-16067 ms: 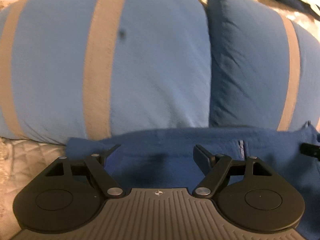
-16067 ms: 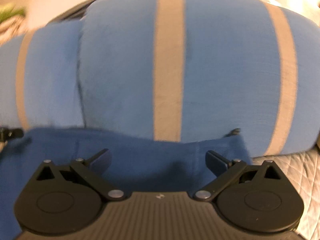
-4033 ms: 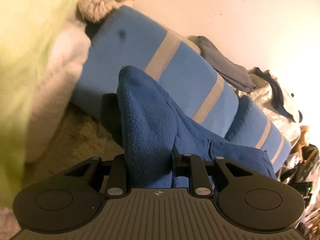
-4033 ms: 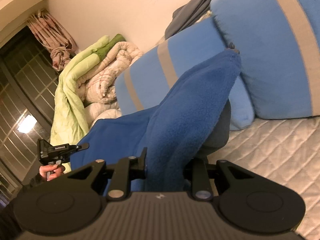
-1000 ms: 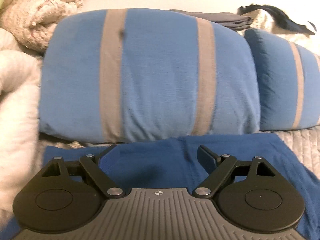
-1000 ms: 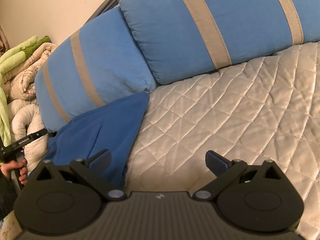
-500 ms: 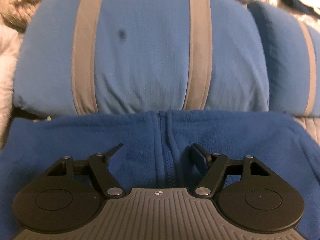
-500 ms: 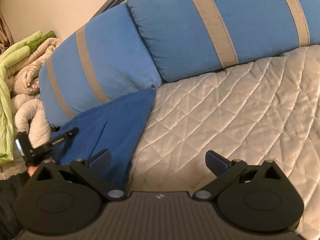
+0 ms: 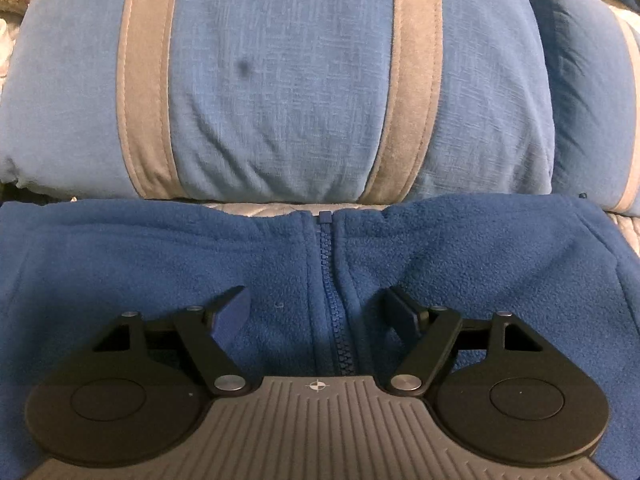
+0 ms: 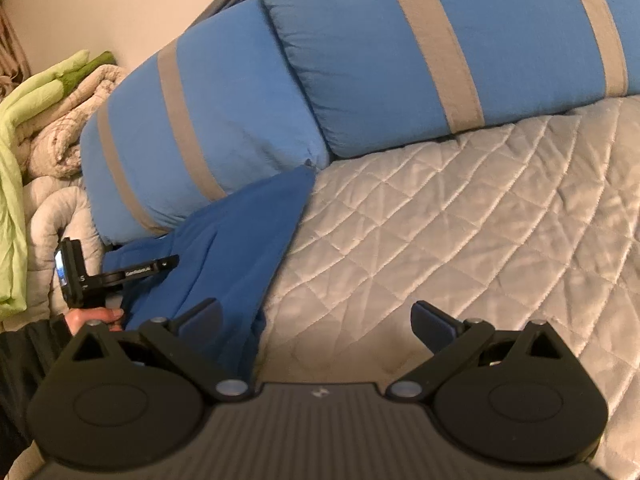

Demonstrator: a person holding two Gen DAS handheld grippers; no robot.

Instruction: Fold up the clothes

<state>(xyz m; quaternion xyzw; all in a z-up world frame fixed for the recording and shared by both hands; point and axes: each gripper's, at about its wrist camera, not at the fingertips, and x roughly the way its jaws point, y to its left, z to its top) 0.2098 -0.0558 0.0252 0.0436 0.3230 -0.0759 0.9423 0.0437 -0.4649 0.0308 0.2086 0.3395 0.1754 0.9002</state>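
Note:
A blue fleece jacket (image 9: 460,256) lies flat on the bed, its collar edge toward the pillows and its closed zipper (image 9: 332,300) running down the middle. My left gripper (image 9: 316,308) hovers low over it, jaws opening, with the zipper strip lying between the fingers and the pads not pressing on it. In the right wrist view the same jacket (image 10: 232,240) lies at the left, and the left gripper (image 10: 120,272) shows above it in a person's hand (image 10: 92,318). My right gripper (image 10: 316,316) stands open over the quilt with nothing between its fingers.
Two blue pillows with grey stripes (image 9: 280,80) (image 10: 460,40) lean right behind the jacket. A pale quilted bedspread (image 10: 480,220) covers the bed to the right. Rolled beige and green blankets (image 10: 48,112) pile up at the far left.
My left gripper has come down and forward over the jacket, so the zipper now lies between its fingers, and its jaws stand narrower than a second ago. The right gripper has stayed put.

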